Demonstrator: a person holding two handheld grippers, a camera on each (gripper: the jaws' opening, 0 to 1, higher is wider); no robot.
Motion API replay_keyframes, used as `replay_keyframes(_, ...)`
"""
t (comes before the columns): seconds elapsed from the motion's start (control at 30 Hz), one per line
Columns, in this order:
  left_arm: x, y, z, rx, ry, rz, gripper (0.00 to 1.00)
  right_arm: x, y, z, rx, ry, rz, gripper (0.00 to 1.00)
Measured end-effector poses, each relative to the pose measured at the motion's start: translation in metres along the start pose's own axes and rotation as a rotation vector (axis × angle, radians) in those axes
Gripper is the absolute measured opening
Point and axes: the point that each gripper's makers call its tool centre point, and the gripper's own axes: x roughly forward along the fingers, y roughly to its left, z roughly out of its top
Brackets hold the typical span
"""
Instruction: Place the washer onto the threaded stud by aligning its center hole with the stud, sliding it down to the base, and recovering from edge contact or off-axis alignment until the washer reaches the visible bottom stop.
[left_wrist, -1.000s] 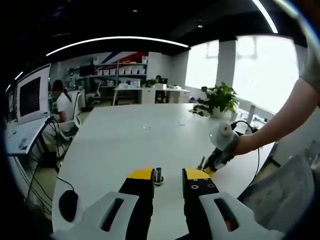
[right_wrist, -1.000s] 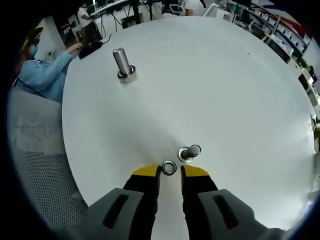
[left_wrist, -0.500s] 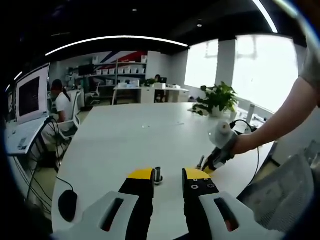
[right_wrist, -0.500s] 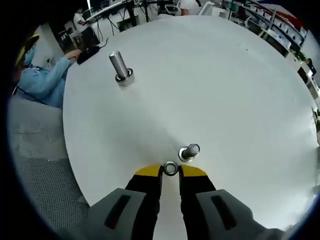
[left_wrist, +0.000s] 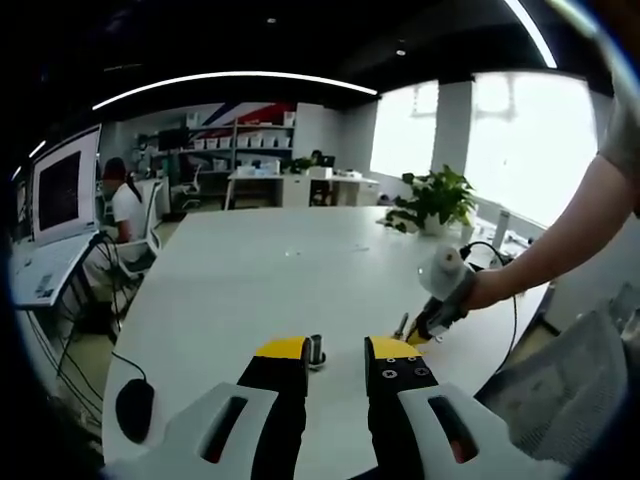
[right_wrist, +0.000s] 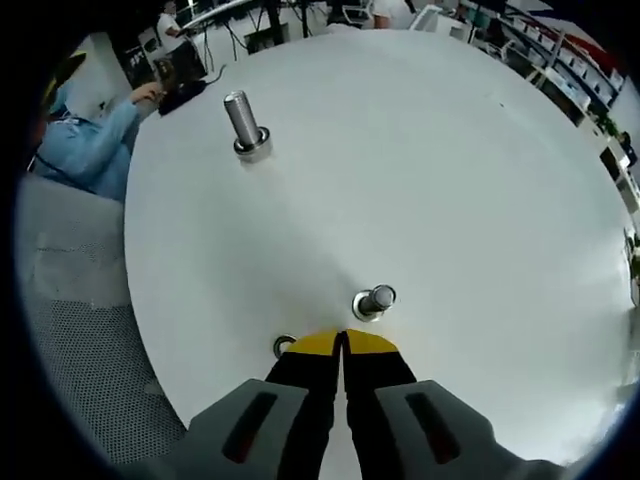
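In the right gripper view my right gripper (right_wrist: 343, 344) is shut, its yellow tips pressed together with nothing between them. The small metal washer (right_wrist: 284, 346) lies flat on the white table (right_wrist: 450, 180) just left of those tips. A short threaded stud (right_wrist: 375, 300) stands just beyond the tips, slightly right. A taller stud (right_wrist: 245, 124) stands far off at the upper left. In the left gripper view my left gripper (left_wrist: 338, 347) is open, and a stud (left_wrist: 316, 350) stands just beyond its gap. The right gripper (left_wrist: 425, 325), held by a hand, touches down at the right.
A black mouse (left_wrist: 135, 408) lies at the table's left edge, near a monitor (left_wrist: 60, 190). A potted plant (left_wrist: 437, 198) stands at the far right. A person in a blue sleeve (right_wrist: 95, 135) sits at the table's rim.
The right jaws have closed fully. The washer, earlier between their tips, now lies on the table to their left. The left gripper has barely moved.
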Motion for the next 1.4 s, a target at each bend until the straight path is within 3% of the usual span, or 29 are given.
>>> replay_keyframes(0.17,0.0002,-0.0006,-0.0009,0.002,0.003,-0.002,0.20,0.0011,0.0006,0.0001,-0.021,0.021,0.004,0.04)
replay_keyframes(1.4,-0.0001,0.0006,0.0009,-0.006,-0.006,0.001,0.20,-0.0026,0.0023,-0.0033,-0.049,-0.002,0.004,0.04)
